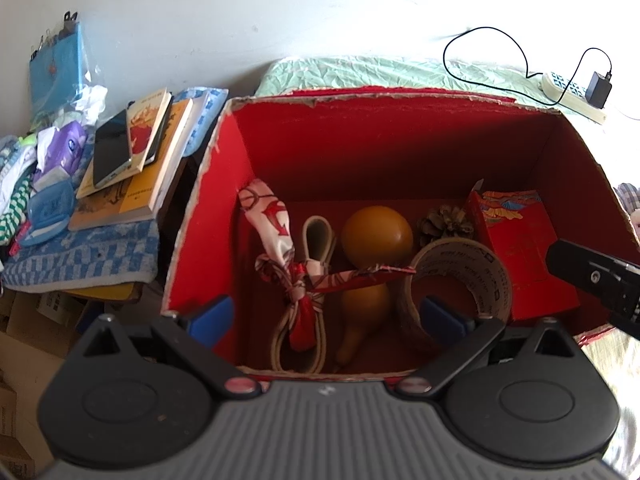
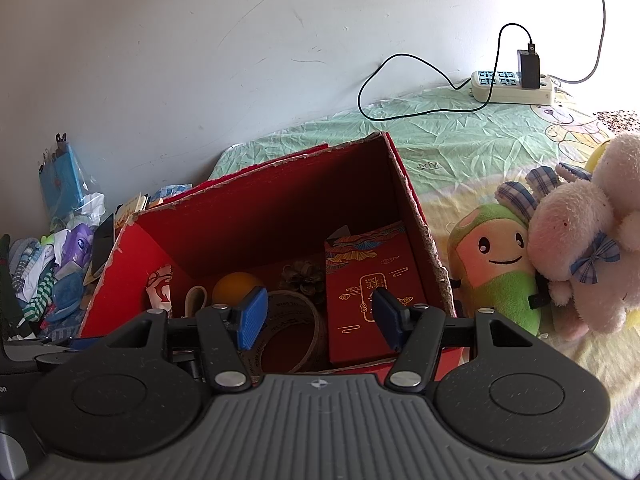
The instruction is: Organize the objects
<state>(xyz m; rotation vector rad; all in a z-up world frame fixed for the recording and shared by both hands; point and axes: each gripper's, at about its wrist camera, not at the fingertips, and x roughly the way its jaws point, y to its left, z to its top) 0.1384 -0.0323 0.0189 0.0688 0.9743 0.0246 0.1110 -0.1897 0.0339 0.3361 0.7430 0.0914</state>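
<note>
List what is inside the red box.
Red box holds a gourd, tape roll, pine cone, red packet and patterned scarf tied around a strap. Anything beneath them is hidden.

Between and beyond the spread left jaws, a torn-edged red cardboard box (image 1: 276, 136) stands open. On its floor lie a red-and-white patterned scarf (image 1: 280, 236) knotted around a looped beige strap (image 1: 318, 236), an orange-brown gourd (image 1: 378, 232), a pinecone (image 1: 444, 220), a tape roll (image 1: 476, 272) near the right-hand jaw, and a leaning red envelope box (image 2: 372, 292).
</note>
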